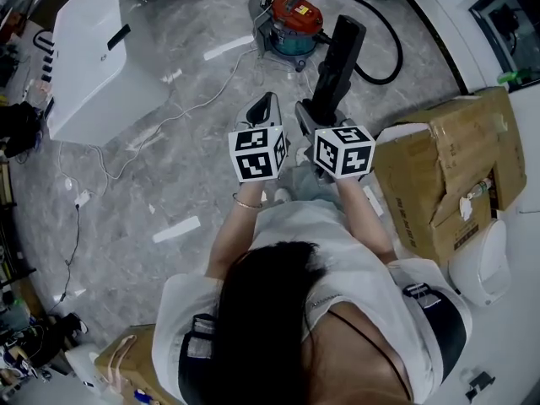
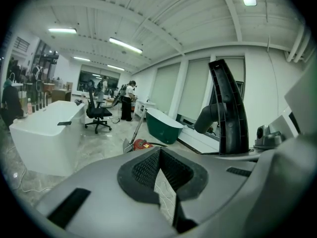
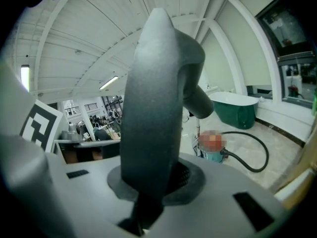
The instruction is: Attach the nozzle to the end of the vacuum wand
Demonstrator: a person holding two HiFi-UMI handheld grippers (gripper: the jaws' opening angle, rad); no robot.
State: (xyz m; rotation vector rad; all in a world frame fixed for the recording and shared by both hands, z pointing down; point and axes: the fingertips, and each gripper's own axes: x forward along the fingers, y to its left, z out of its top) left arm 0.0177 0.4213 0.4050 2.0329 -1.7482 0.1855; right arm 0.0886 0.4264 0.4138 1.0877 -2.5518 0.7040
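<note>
Trainee: Nozzle (image 3: 151, 108) is clamped in the right tongs (image 3: 148, 182). The left tongs (image 2: 158, 170) are pressed together with nothing between them.

Coach: Good. The vacuum wand (image 2: 136, 132) leans up from the canister vacuum (image 1: 291, 19) on the floor at twelve o'clock, well apart from you. I'd steady the wand's end with the left tongs, line the nozzle's neck up with the tube, then push straight. A skewed push may jam.
</note>
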